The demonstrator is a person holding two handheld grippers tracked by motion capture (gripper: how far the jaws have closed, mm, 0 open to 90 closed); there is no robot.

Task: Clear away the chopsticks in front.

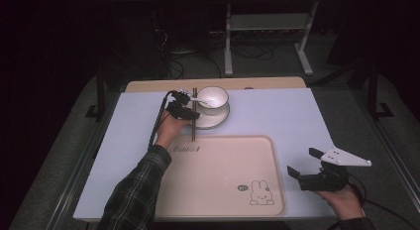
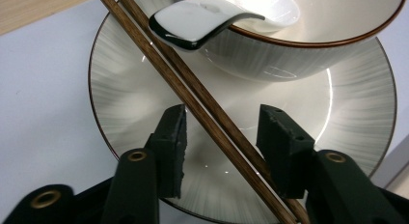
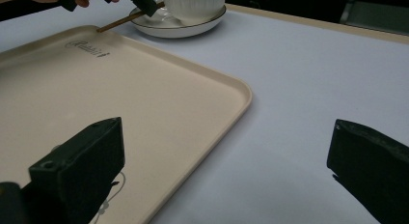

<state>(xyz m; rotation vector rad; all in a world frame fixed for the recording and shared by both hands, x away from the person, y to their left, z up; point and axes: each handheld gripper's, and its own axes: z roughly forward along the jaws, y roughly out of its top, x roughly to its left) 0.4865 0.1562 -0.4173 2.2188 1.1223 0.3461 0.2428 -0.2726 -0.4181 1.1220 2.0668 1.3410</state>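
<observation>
High view puts the left gripper [image 1: 187,109] at the far side of the table, over a pair of dark wooden chopsticks [image 1: 193,122] lying across the left rim of a white plate [image 1: 214,119]. Left gripper view has its jaws spread, one on each side of the chopsticks [image 2: 207,113], not touching them; sticks are brown, straight, side by side, running diagonally over the ribbed plate [image 2: 125,103]. White bowl [image 2: 308,45] with a thin brown rim sits on the plate, a white ceramic spoon [image 2: 212,19] resting in it with its handle hanging over the edge. Chopstick ends are cut off by the frame in that view; the bowl's inside is glare, hard to read. Right gripper [image 1: 304,163] hangs near the right edge, jaws wide apart, holding nothing, just beside a beige tray [image 1: 218,190] with a rabbit print [image 1: 261,193]. Table [image 1: 297,116] has a pale lavender cover, wood strip at the far edge. Room behind is dark; metal stand legs [image 1: 267,41] and cables on the floor.
</observation>
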